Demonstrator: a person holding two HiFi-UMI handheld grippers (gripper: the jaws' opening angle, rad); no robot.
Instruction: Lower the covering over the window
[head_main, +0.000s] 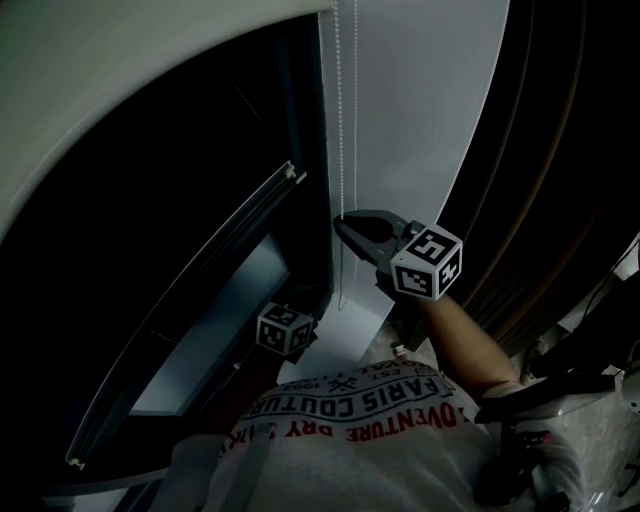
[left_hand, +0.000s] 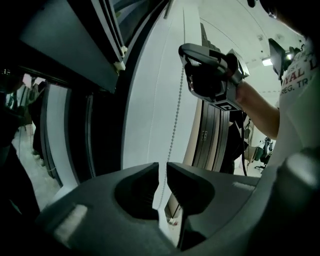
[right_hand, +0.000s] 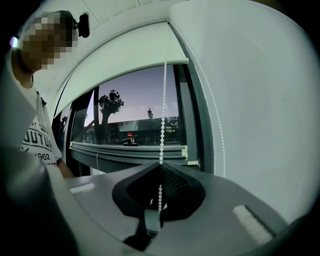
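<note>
Right tool (right_hand: 161, 166) has its jaws pinched together on the cord (right_hand: 163, 100), a white bead chain hanging straight down the middle of the right gripper view. Left tool (left_hand: 162, 169) has its jaws a little apart, and the same cord runs through the gap without being clamped.

The blind (right_hand: 130, 52) is a pale, plain sheet across the upper part of the right gripper view, its lower edge curving through the upper half of the frame. Below it the window (right_hand: 140, 110) stands uncovered, showing a dusk sky and a tree (right_hand: 109, 102). A white wall (right_hand: 250, 100) fills the right side.

In the head view the right tool points level at the cord in mid-frame, and a bare forearm (head_main: 470, 340) reaches to it from the lower right. The left tool sits below and to the left of it, close to the person's chest.
</note>
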